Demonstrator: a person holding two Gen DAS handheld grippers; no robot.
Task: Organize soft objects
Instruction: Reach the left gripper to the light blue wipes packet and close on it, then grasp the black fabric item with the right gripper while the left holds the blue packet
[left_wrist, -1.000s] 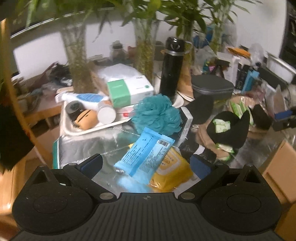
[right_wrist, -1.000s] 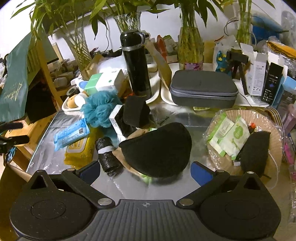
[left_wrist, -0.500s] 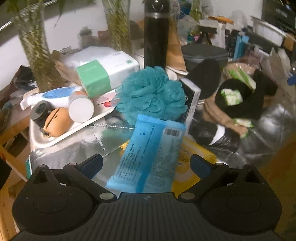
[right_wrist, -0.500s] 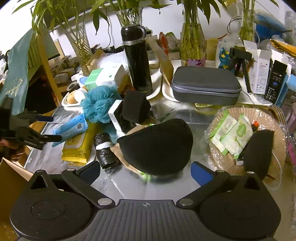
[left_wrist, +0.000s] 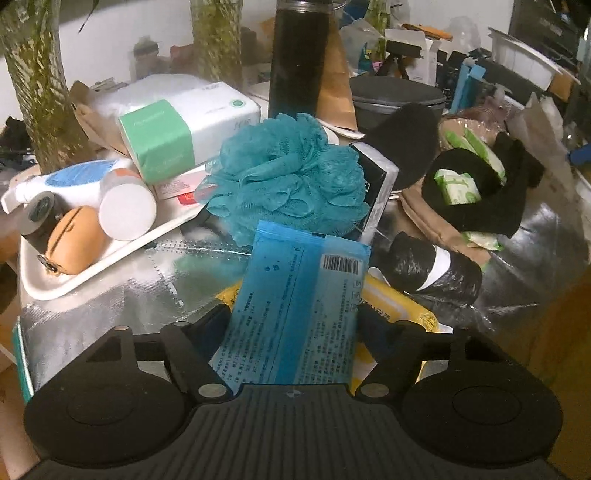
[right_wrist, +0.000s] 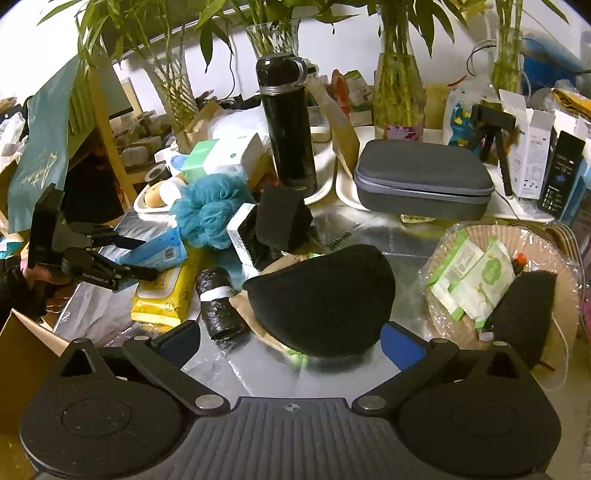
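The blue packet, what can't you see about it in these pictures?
- Blue packet, left wrist view: near end hidden behind the gripper body; print too small to read.
- Same view: whether the left gripper fingers press it, hidden by the packet.
- Yellow pack, right wrist view: partly covered by the packet.

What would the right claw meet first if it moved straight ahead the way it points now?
Most likely the black dome-shaped fabric pouch, which lies just beyond the open right claw on the silver foil table cover. Depth is unclear, so the claw might touch the foil just before it.
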